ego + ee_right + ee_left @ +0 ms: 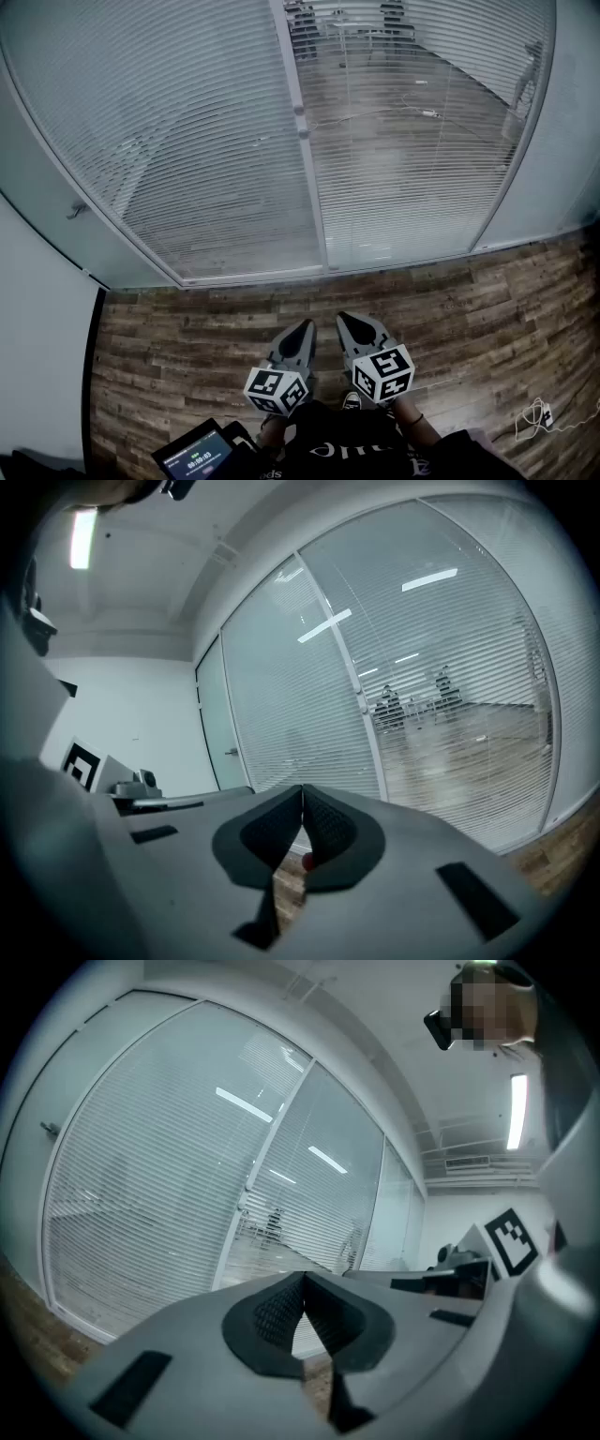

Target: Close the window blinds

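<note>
White slatted blinds hang behind a glass wall ahead of me. The left blind panel [178,141] looks nearly opaque. Through the right blind panel [412,141] the slats let a room with a wooden floor show. Two small knobs [301,122] sit on the white post between the panels. My left gripper [307,325] and right gripper [343,319] are held low, side by side, well short of the glass. Both are shut with nothing between the jaws, as the left gripper view [303,1283] and the right gripper view [302,794] show.
A wood-plank floor [187,347] runs up to the wall's bottom rail. A door with a handle [77,210] stands at the left. A lit screen device [197,457] is near my body at the bottom left. A thin white cable [539,417] lies on the floor at right.
</note>
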Demonstrator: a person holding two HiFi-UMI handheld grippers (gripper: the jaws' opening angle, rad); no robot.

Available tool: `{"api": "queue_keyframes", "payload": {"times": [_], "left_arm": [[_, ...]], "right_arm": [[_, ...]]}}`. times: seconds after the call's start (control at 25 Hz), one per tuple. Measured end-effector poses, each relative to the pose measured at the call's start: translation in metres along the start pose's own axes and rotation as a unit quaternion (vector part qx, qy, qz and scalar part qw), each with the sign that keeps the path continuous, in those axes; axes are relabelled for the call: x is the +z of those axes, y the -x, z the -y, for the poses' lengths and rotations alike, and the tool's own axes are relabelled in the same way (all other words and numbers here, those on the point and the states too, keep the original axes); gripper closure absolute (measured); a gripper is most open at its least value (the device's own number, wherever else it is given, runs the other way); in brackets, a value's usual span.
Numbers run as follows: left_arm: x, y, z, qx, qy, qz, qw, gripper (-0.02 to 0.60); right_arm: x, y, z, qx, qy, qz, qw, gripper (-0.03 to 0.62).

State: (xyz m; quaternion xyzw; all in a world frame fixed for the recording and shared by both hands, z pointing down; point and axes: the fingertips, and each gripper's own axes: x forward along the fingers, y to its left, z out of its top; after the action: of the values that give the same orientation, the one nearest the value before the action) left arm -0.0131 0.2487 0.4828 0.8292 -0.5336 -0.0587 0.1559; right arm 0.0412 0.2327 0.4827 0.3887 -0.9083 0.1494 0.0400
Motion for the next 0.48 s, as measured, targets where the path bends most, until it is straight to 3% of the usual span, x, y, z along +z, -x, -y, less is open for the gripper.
{"api": "queue_keyframes", "payload": {"times": [0.48], "left_arm": [[0.009, -0.103, -0.069, 0.008, 0.01, -0.026, 0.9996, 0.577]], "right_arm": [[0.009, -0.081, 0.076, -0.008, -0.019, -0.02, 1.0, 0.576]]}}
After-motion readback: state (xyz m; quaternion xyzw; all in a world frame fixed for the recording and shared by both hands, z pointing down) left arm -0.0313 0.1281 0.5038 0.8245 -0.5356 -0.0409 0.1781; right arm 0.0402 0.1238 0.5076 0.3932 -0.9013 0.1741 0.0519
